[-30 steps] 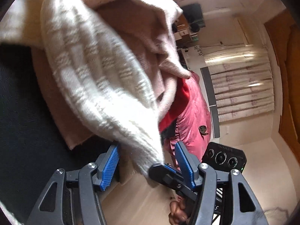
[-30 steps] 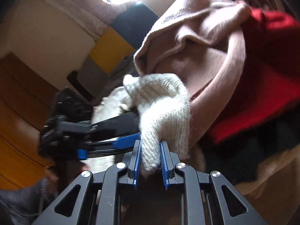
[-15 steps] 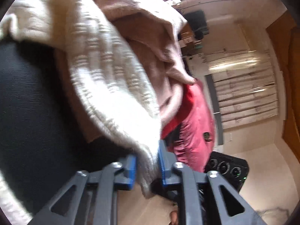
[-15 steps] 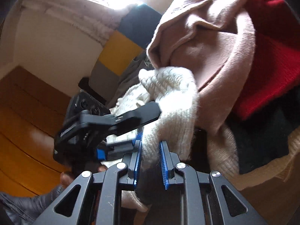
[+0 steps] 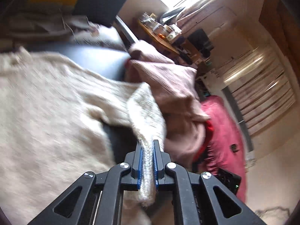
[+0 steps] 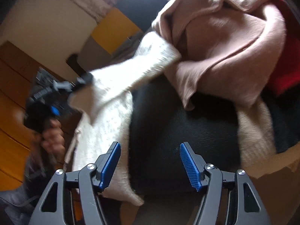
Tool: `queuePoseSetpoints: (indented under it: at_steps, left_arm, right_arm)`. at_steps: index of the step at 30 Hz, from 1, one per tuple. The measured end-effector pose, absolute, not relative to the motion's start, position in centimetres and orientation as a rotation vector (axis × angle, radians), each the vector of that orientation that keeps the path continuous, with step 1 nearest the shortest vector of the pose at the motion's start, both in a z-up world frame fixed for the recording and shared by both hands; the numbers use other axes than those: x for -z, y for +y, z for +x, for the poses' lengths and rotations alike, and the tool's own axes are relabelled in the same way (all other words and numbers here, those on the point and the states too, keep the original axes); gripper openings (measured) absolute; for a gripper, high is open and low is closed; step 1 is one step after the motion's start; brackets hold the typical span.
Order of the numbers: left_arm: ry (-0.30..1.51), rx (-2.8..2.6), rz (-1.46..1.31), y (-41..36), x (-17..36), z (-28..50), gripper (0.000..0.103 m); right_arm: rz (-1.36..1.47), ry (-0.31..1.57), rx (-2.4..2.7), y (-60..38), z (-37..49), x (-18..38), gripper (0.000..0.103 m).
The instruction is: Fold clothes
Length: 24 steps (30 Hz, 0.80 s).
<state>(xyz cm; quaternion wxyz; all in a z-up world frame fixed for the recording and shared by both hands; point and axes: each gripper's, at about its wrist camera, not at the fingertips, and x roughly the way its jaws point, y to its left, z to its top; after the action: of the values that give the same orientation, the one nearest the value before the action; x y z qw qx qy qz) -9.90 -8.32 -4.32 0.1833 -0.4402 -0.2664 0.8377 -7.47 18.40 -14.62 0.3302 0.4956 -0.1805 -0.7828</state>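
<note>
Nearest, my left tongs [image 5: 147, 161]: blue pads [image 5: 139, 161] clamped on a narrow knitted edge of the cream sweater [image 5: 46, 116], jaws closing the last little bit, the strip pinched flat between them and a short tail hanging out behind. The hold is on a thin rim only. If I pull hard, I judge the knit could stretch or slide out of the pads.

My right tongs [image 6: 149, 162]: jaws opening, well apart, nothing between them. The cream sweater [image 6: 105, 123] hangs just beside the left pad, apart from it. Under the gap lies a black cushion surface [image 6: 178, 123]. So the sweater hangs from one hold alone, and may swing or bunch.

A little farther, in the right view, my left hand [image 6: 51, 138] holds the other tongs up at the left, the sweater stretched from there toward the pile. Blur here; I cannot tell how taut it is.

Farther: the sweater's far end runs under the pink garment [image 6: 225, 43], which lies on top of it. That is the main risk, I think. Drawing the cream one out could drag the pink one along, or tip it off the pile.

Beyond, a red garment [image 6: 285, 61] sits touching the pink one; it could follow. Farthest in the left view, a cluttered shelf [image 5: 165, 33], well apart.
</note>
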Motion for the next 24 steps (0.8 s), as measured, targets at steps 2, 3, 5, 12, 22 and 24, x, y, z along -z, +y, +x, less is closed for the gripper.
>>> queuePoseSetpoints:
  at_steps: [2,3,5,12,22,24]
  left_arm:
    - [-0.691,-2.424,-1.245,-10.4,3.2,-10.0,0.007]
    - [-0.672,-2.453,-1.241,-11.7,2.7,-9.9,0.007]
    - [-0.653,-2.505,-1.237,-14.8,2.1,-9.9,0.007]
    - [-0.681,-2.613,-1.258,-23.8,1.7,-10.0,0.007]
    - [-0.810,-2.658,-1.128,-31.0,-1.6,-8.7,0.007]
    - [-0.829,-2.671,-1.135,-32.4,-1.4,-8.3,0.007]
  right_arm:
    - [1.315,-0.426,2.047,16.7,-7.7,14.8,0.068]
    - [1.325,-0.403,2.047,15.8,-7.8,14.8,0.068]
    - [1.337,-0.362,2.037,14.2,-7.8,15.0,0.069]
    - [1.248,-0.222,2.000,8.2,-8.2,13.7,0.070]
    - [1.135,-0.171,1.906,-2.7,-14.4,15.0,0.086]
    - [1.148,-0.249,1.935,-3.5,-16.6,15.8,0.086]
